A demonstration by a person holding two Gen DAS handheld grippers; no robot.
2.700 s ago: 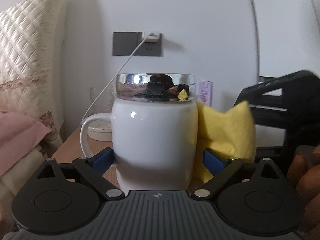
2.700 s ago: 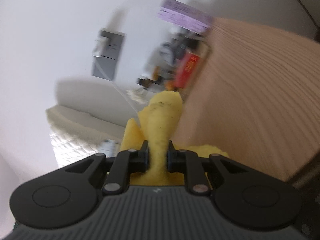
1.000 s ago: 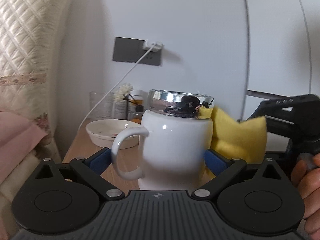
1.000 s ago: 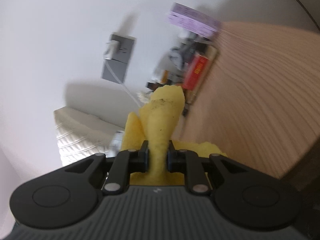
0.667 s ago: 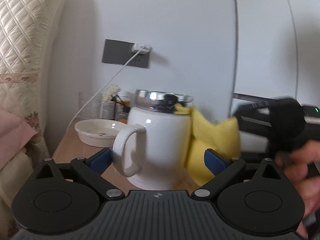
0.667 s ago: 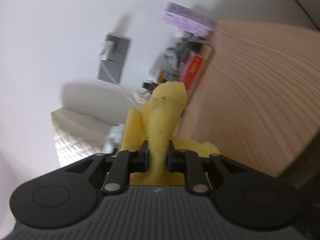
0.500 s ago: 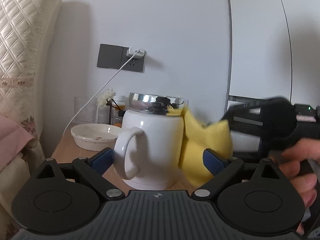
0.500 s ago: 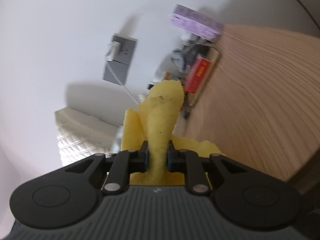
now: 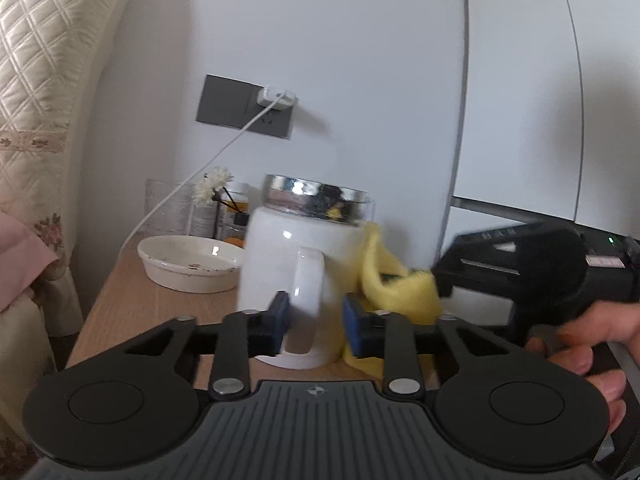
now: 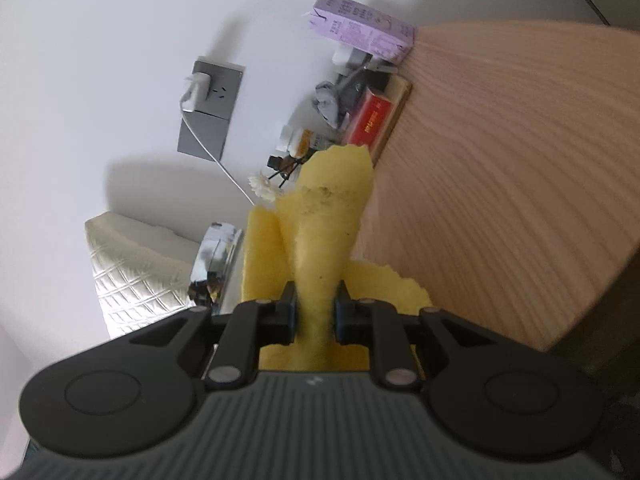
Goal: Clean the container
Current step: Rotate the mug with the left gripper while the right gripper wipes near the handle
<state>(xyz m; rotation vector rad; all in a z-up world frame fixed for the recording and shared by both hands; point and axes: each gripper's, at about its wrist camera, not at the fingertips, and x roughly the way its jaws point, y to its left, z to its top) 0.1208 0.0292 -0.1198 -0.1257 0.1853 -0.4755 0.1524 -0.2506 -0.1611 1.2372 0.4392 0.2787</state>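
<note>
A light wooden desk (image 9: 120, 292) with fine lengthwise grain stands against a white wall. On it, near the front, sits a white mug (image 9: 298, 280) with a shiny metal lid — its handle faces forward. Just left and behind rests a shallow white bowl (image 9: 190, 262). Further back along the wall stand a clear glass (image 9: 166, 210), small bottles (image 9: 236, 216) and a white flower (image 9: 212, 184). In the right wrist view a purple carton (image 10: 360, 26), a red box (image 10: 370, 120) and crumpled grey stuff (image 10: 330, 104) crowd the back edge — details are too small to tell
</note>
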